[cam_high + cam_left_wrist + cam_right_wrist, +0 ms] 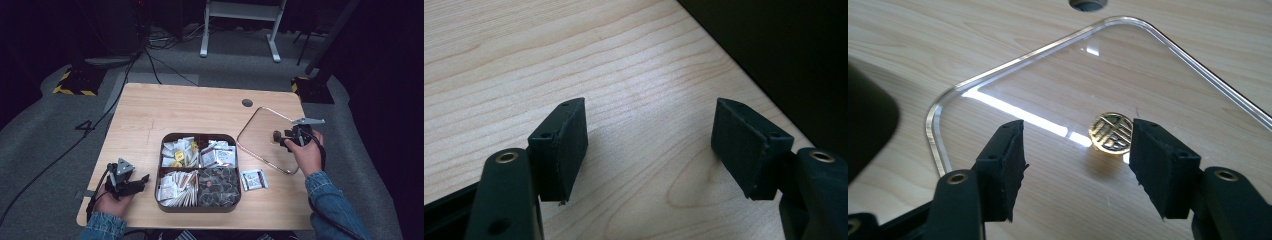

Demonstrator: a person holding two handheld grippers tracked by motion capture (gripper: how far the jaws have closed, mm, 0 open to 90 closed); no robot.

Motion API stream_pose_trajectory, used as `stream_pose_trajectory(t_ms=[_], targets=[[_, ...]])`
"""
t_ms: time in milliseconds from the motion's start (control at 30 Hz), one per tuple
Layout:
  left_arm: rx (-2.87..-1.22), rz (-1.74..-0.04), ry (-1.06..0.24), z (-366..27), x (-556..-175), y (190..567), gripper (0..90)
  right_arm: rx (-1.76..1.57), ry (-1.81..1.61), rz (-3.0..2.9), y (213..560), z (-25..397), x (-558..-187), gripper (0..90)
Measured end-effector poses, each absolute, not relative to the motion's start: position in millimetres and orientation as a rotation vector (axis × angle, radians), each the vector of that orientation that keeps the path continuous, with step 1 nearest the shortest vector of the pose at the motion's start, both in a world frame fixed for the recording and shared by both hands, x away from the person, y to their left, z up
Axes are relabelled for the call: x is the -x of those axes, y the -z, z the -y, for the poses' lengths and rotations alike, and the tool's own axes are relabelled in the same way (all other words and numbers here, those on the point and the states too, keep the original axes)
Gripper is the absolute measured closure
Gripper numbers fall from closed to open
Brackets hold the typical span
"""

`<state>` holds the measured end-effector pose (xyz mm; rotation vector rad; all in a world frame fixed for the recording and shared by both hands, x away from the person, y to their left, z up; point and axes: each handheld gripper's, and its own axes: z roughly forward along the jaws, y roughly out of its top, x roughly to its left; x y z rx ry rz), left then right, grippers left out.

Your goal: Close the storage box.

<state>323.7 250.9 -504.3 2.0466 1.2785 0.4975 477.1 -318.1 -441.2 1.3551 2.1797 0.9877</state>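
- Our right gripper [1075,150] sits over the clear lid [1158,80], jaws spread, with the brass knob [1110,131] just ahead of them near the right jaw, nothing pinched.
- The lid lies flat on the table [165,107], right of the snack tray [198,206] and not touching it.
- Our left gripper [649,145] rests at the table's near left edge, jaws wide apart over bare wood.
- One sachet [254,179] lies between tray and lid.
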Motion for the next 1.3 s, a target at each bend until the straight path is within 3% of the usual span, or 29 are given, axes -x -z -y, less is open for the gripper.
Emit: stream_pose_trajectory(t_ms=[533,1000,1300], targets=[[-2.047,-1.278,-0.498,-250.9,-323.7,504.3,31.3,-1.414,-0.884,-2.189,483.4,324.2,-503.3,41.1],[-2.047,-1.279,-0.498,-250.9,-323.6,504.3,31.4,-1.359,-0.932,-2.151,493.1,319.3,-511.1,57.7],[-2.047,-1.278,-0.498,-250.9,-323.7,504.3,31.4,-1.355,-0.953,-2.134,494.4,320.2,-509.8,59.0]])
